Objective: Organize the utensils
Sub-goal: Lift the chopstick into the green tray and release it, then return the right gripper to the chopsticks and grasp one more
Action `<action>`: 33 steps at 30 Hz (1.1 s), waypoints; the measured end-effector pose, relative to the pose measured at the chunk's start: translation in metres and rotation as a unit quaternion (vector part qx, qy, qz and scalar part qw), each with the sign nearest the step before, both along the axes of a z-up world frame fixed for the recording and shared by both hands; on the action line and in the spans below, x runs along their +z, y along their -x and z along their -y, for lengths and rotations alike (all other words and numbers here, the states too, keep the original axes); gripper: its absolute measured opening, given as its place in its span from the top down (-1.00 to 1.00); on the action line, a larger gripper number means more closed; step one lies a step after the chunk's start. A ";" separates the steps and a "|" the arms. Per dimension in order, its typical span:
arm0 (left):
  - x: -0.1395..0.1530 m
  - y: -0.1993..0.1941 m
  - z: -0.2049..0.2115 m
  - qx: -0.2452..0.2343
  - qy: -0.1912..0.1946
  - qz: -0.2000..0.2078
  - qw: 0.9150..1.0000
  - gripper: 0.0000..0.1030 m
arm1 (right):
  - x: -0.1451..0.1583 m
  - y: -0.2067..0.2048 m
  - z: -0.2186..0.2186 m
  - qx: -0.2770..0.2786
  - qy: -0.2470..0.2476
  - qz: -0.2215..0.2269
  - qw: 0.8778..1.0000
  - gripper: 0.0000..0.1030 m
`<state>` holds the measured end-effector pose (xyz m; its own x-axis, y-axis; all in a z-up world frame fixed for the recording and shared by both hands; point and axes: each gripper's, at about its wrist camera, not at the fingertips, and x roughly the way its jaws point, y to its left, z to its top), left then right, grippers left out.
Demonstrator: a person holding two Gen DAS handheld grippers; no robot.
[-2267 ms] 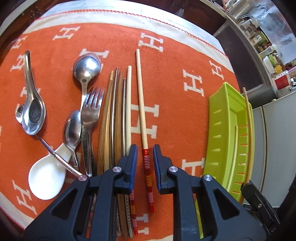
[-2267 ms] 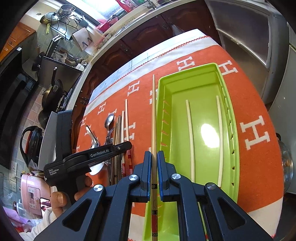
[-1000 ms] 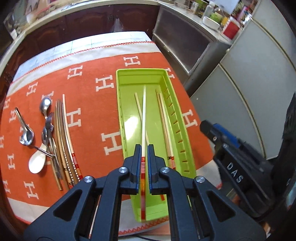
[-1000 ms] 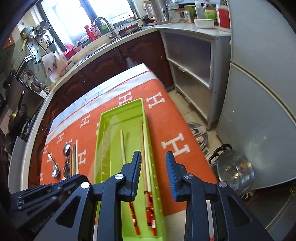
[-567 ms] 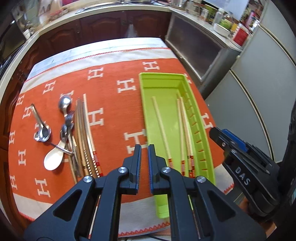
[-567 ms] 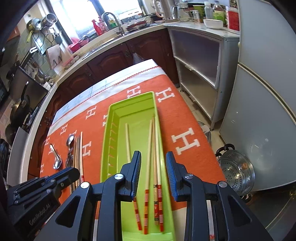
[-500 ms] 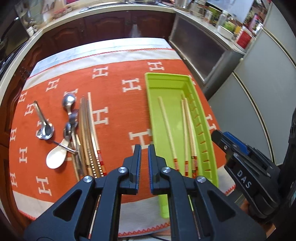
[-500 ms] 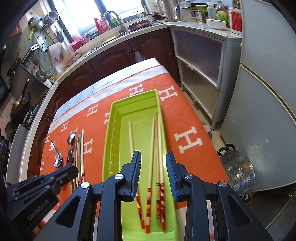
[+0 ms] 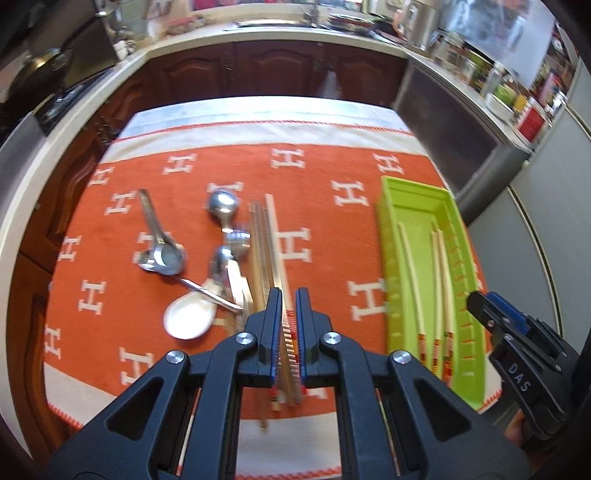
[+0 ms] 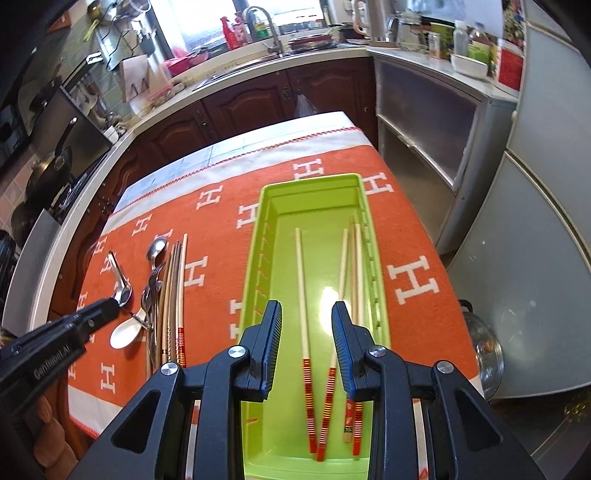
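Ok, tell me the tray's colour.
Lime green tray, clearest in the right wrist view.

Loose chopsticks (image 9: 275,236) motion-blurred, near ends hidden behind left tongs (image 9: 288,325).

A home kitchen: dark wood cabinets (image 10: 236,110) under a pale counter (image 10: 258,59) run across the top of the right wrist view, with a sink tap (image 10: 264,22) and bottles before a bright window (image 10: 236,14) at upper centre. Pans (image 10: 48,173) sit by a stove at the left edge, an electric kettle (image 10: 369,18) and jars at upper right, and a grey refrigerator (image 10: 535,221) fills the right side. In the middle, an orange cloth (image 10: 221,206) covers the worktop, bearing spoons (image 10: 155,251), chopsticks (image 10: 180,280) and a green tray (image 10: 369,206).
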<state>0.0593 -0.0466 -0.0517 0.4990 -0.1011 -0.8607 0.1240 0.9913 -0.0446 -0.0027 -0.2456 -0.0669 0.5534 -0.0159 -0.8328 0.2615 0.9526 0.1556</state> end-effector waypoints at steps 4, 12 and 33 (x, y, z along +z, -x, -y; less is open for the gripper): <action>0.002 -0.001 -0.026 0.027 -0.010 0.014 0.999 0.91 | 0.003 -0.009 -0.015 0.017 0.010 -0.003 1.000 0.45; 0.002 -0.003 -0.073 0.070 -0.017 0.029 0.997 0.91 | 0.014 -0.032 -0.044 0.052 0.043 0.003 0.998 0.45; -0.015 -0.018 -0.121 0.108 -0.015 0.035 0.993 0.90 | -0.005 -0.110 -0.123 0.157 0.004 -0.014 0.988 0.45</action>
